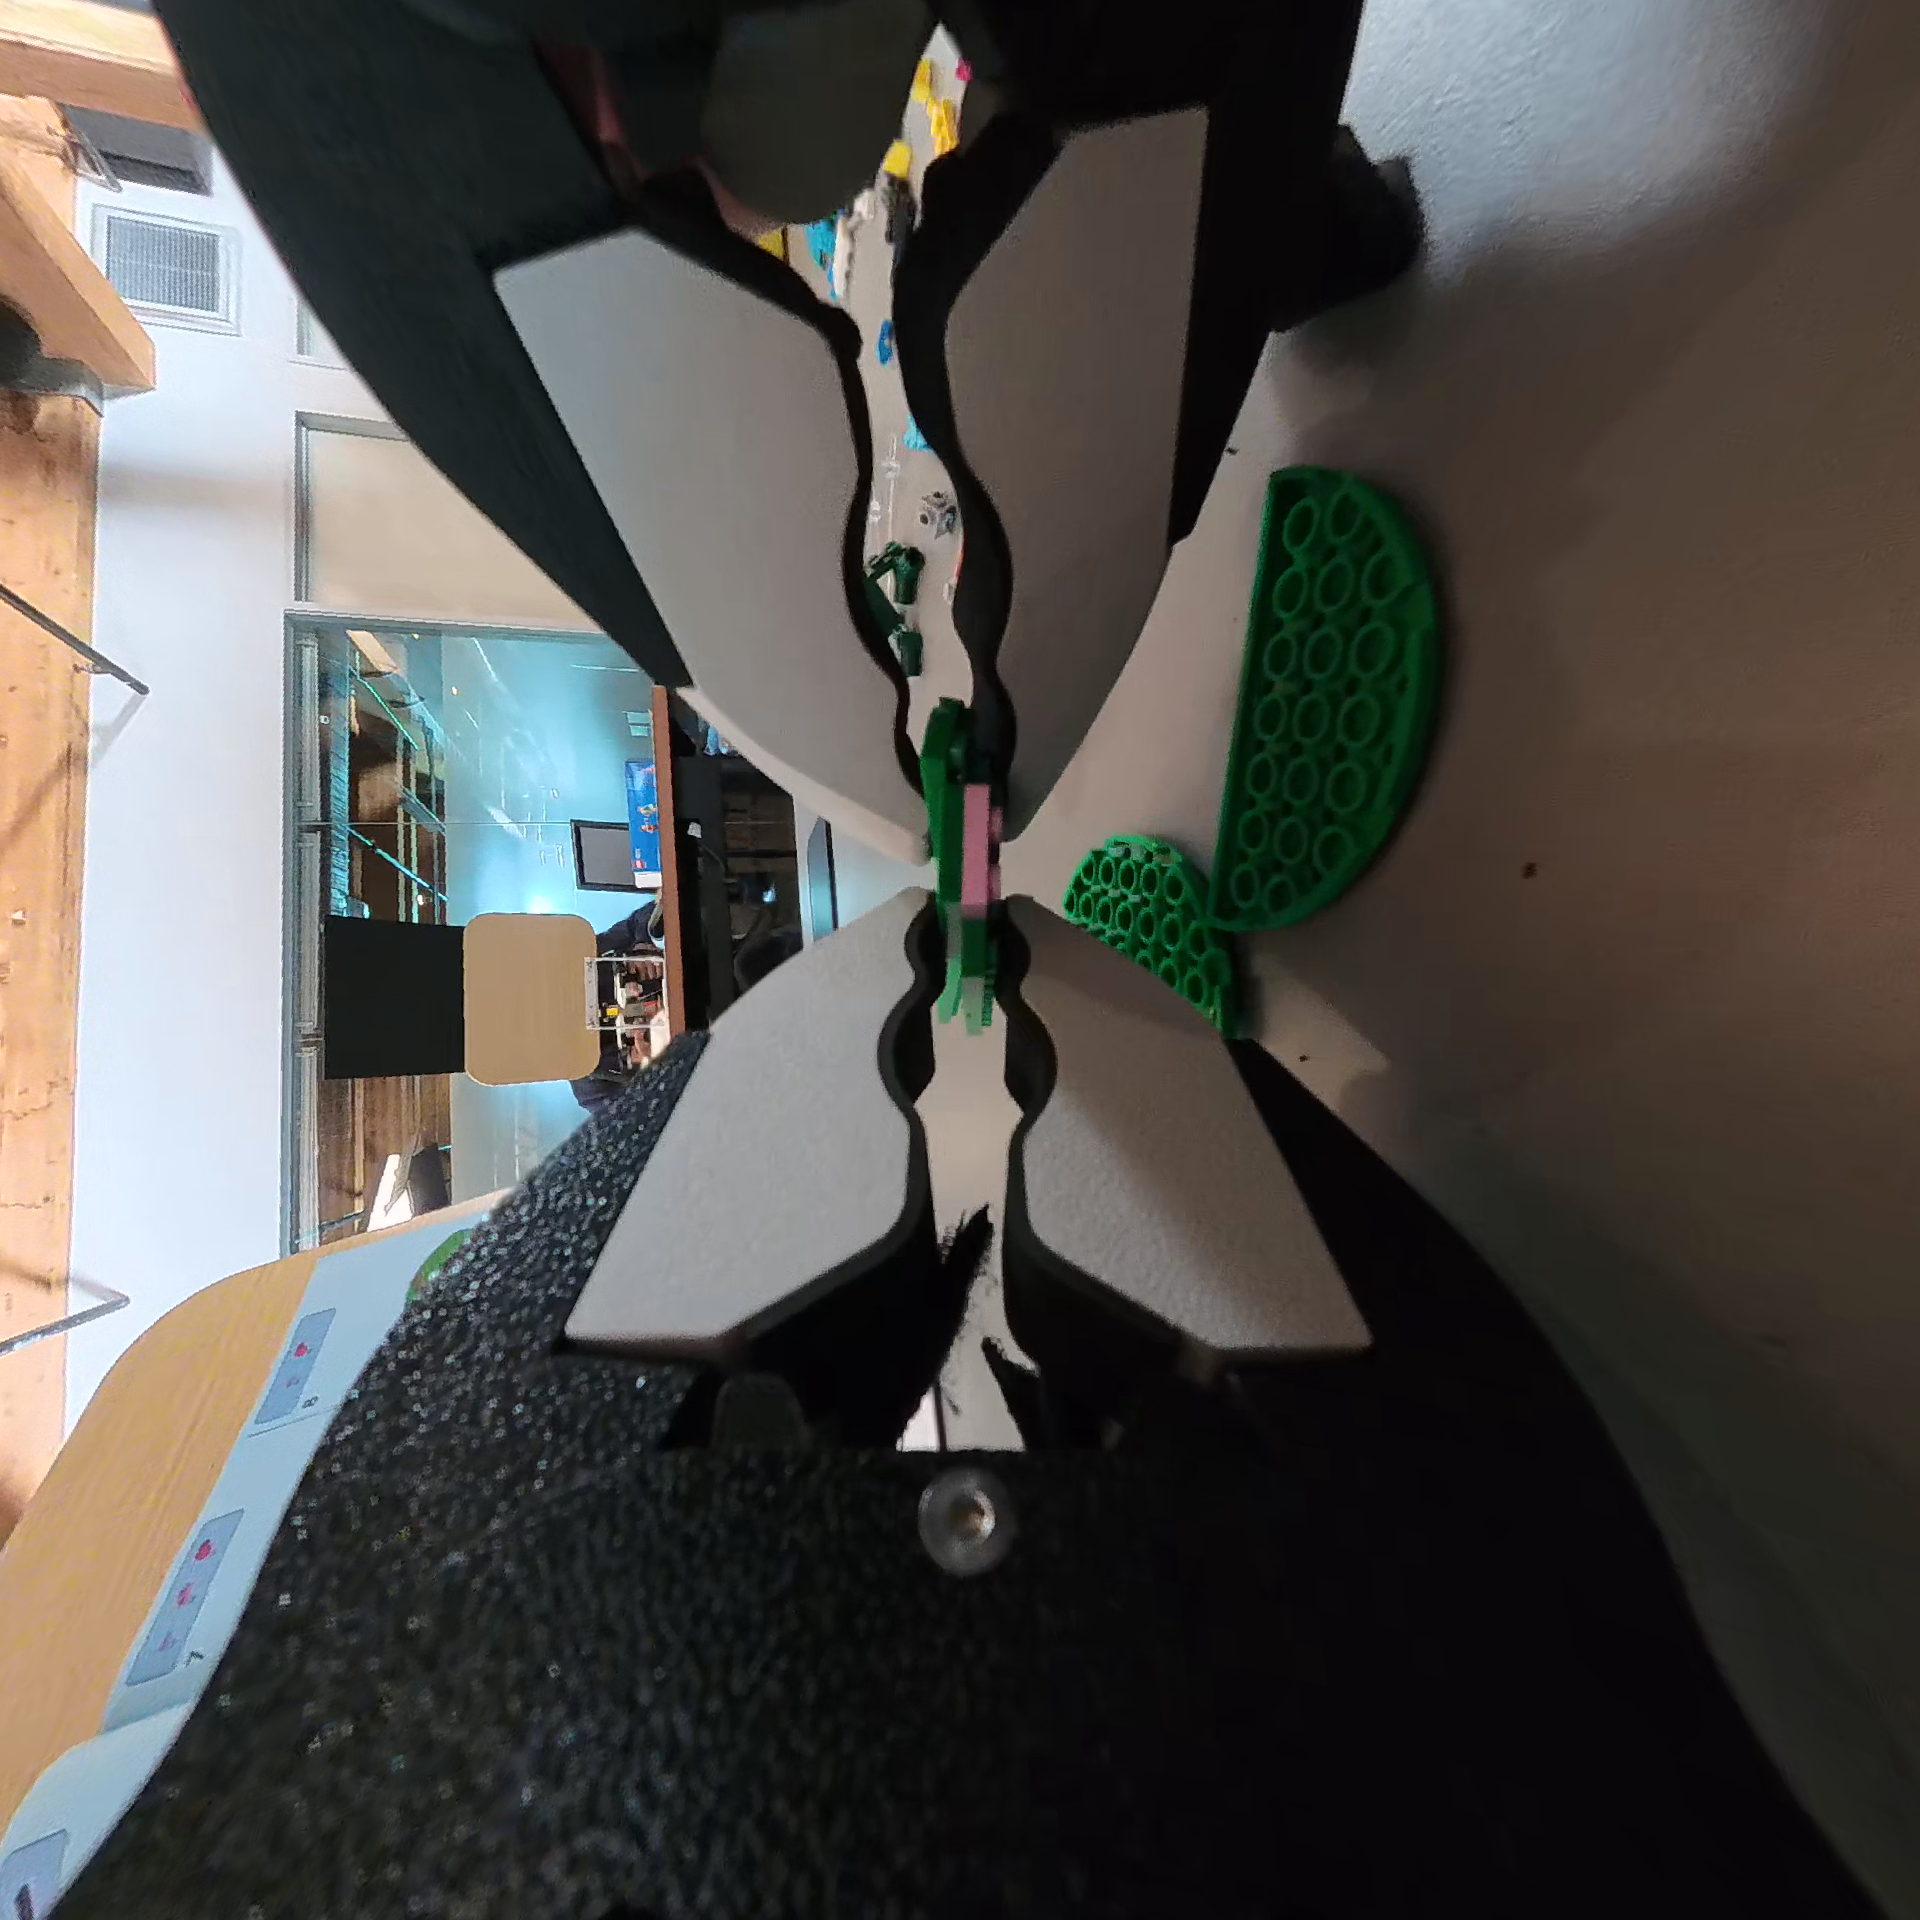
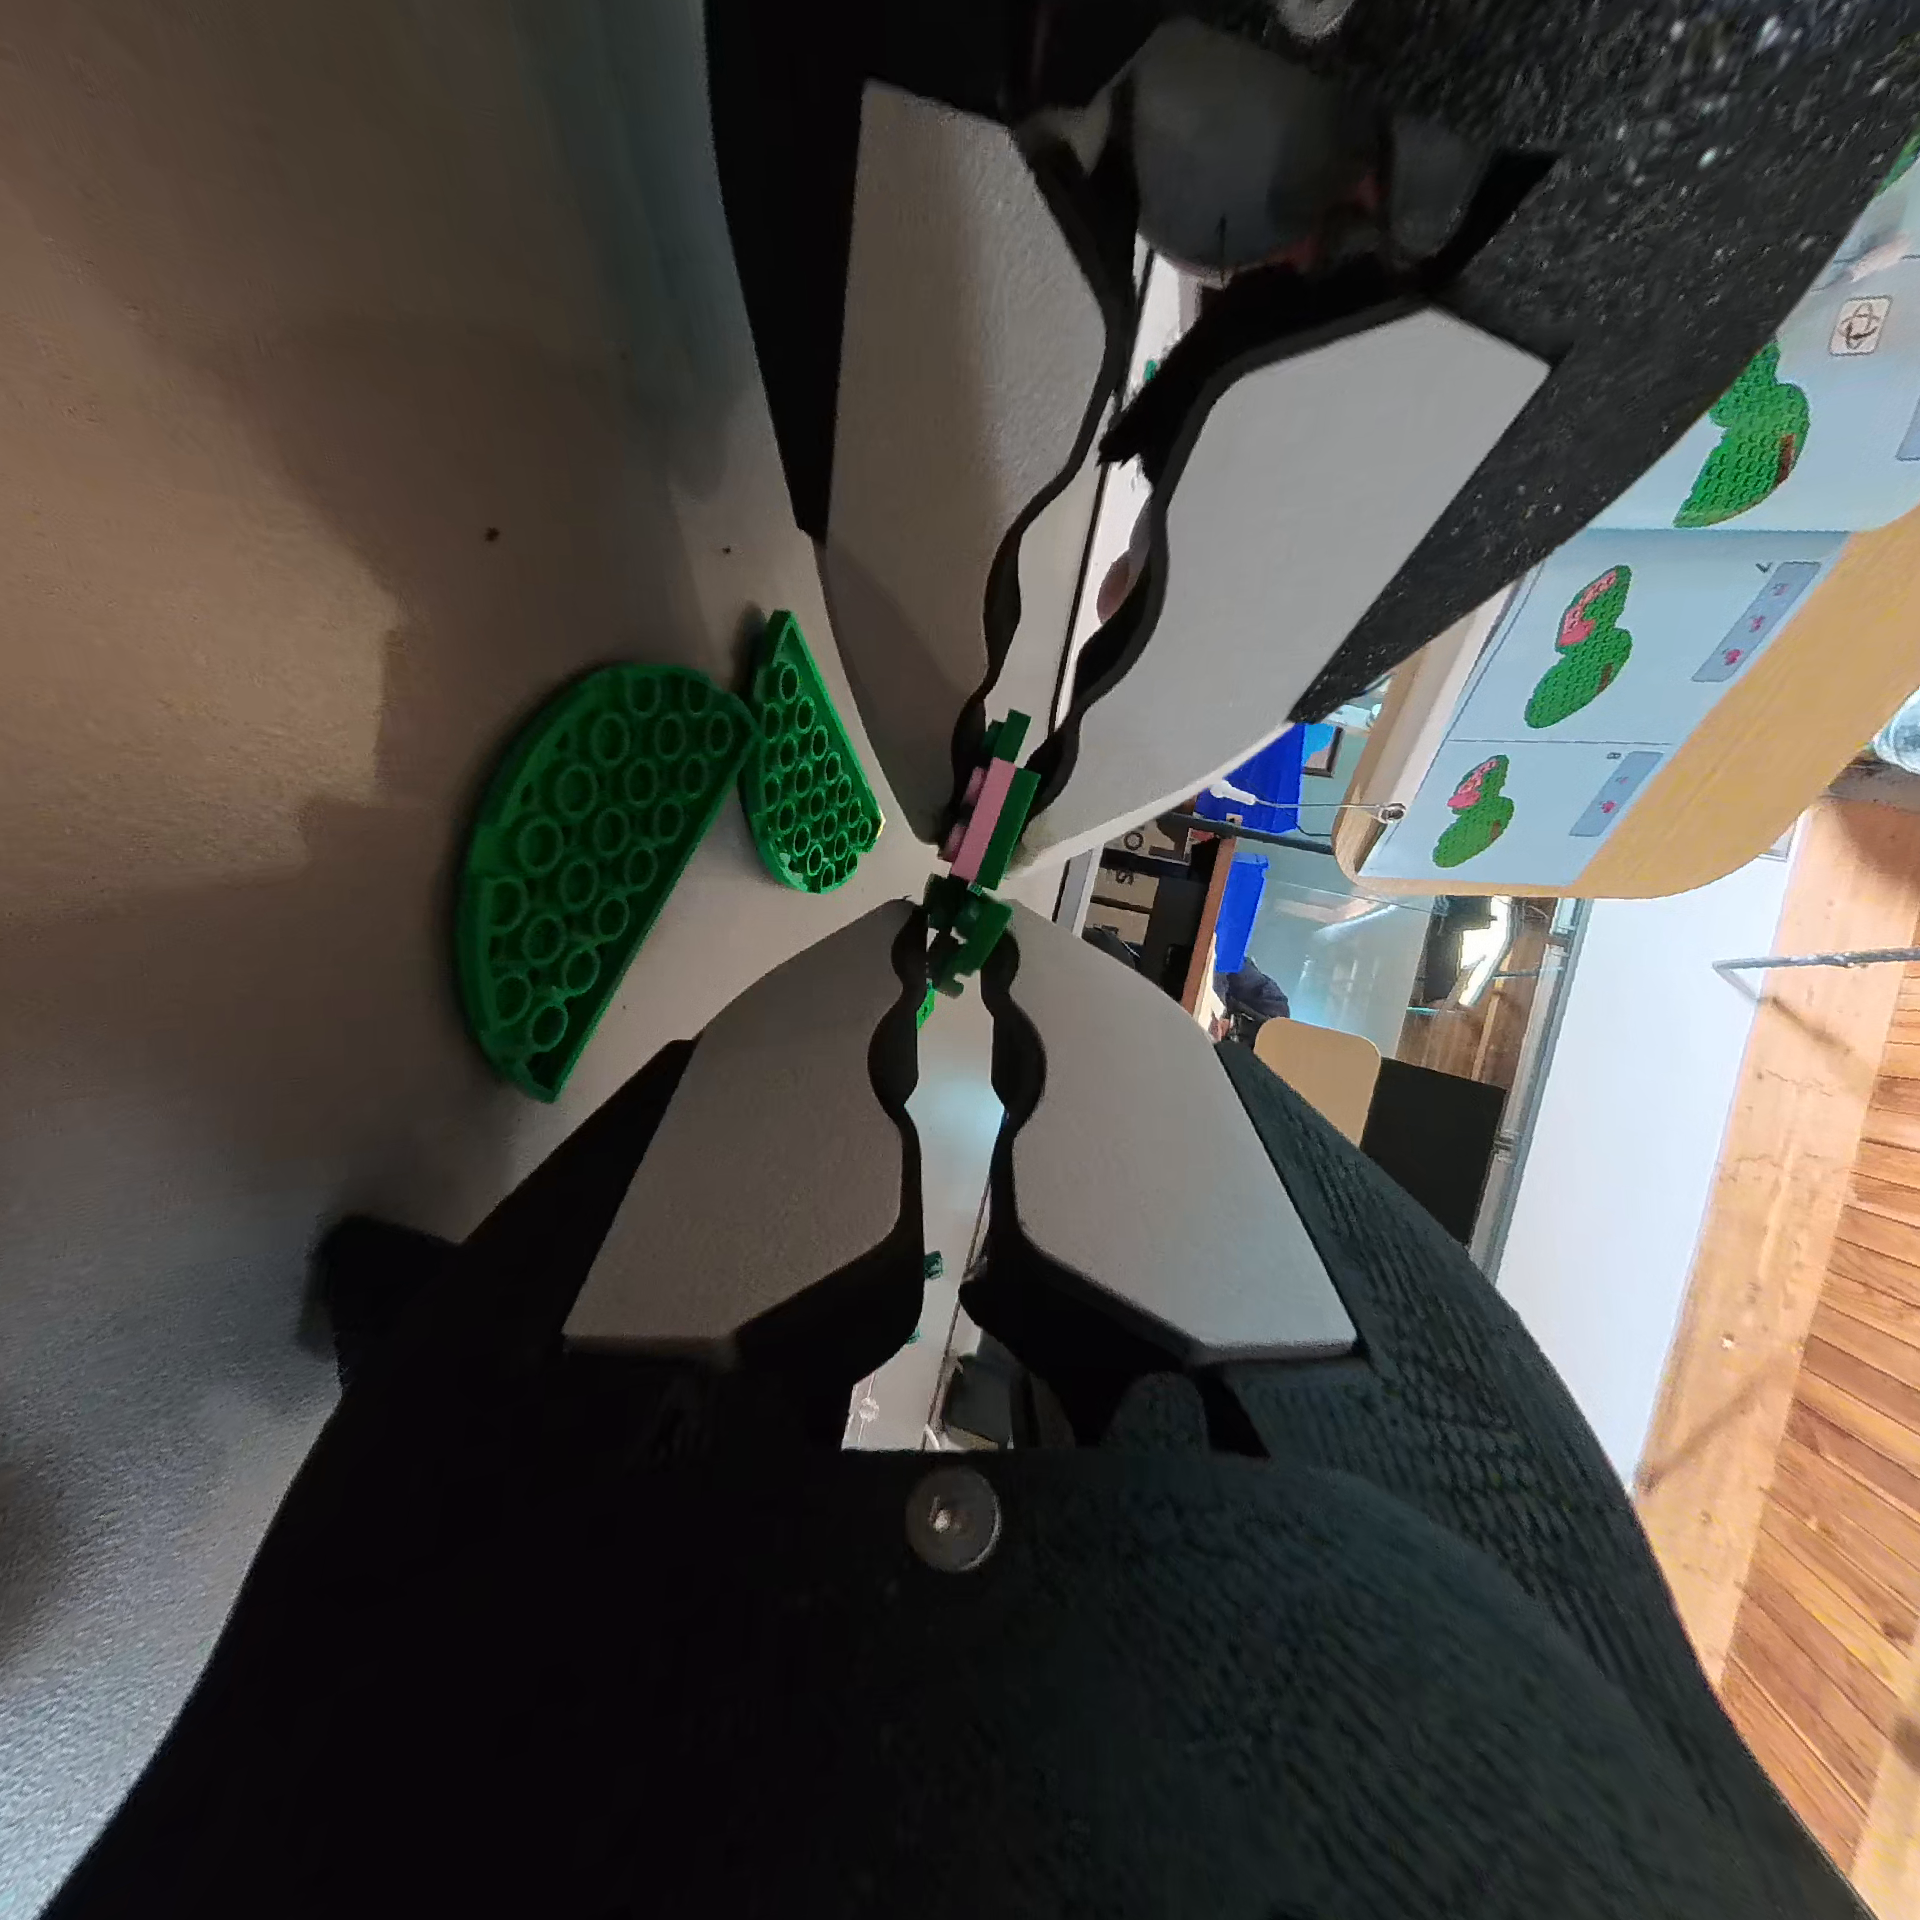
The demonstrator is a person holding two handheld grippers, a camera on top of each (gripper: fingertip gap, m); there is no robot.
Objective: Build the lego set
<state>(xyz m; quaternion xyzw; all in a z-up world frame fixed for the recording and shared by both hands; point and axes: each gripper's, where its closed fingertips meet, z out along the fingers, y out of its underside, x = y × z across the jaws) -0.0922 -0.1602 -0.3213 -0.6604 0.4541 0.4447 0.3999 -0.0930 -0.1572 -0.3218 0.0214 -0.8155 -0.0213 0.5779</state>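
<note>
A small green and pink lego assembly [image 1: 975, 862] is held above the white table [image 1: 1662, 1039], between my two grippers. My left gripper [image 1: 964, 925] comes in from the bottom of the left wrist view and is shut on one end. My right gripper [image 1: 971, 816] faces it tip to tip and is shut on the other end. In the right wrist view the assembly [image 2: 982, 831] sits between my right gripper [image 2: 961, 925] and my left gripper [image 2: 992, 821]. Two green half-round plates lie studs-down on the table beside them: a large one [image 1: 1330, 707] [image 2: 582, 873] and a small one [image 1: 1153, 925] [image 2: 810, 769].
An open instruction booklet [image 2: 1621, 665] [image 1: 208, 1558] lies on a wooden board behind the left gripper. Loose bricks lie farther along the table: green ones [image 1: 899, 592], blue ones [image 1: 912, 431] and yellow ones [image 1: 935, 114]. A room with a chair shows beyond. My left and right fingertips are right by each other.
</note>
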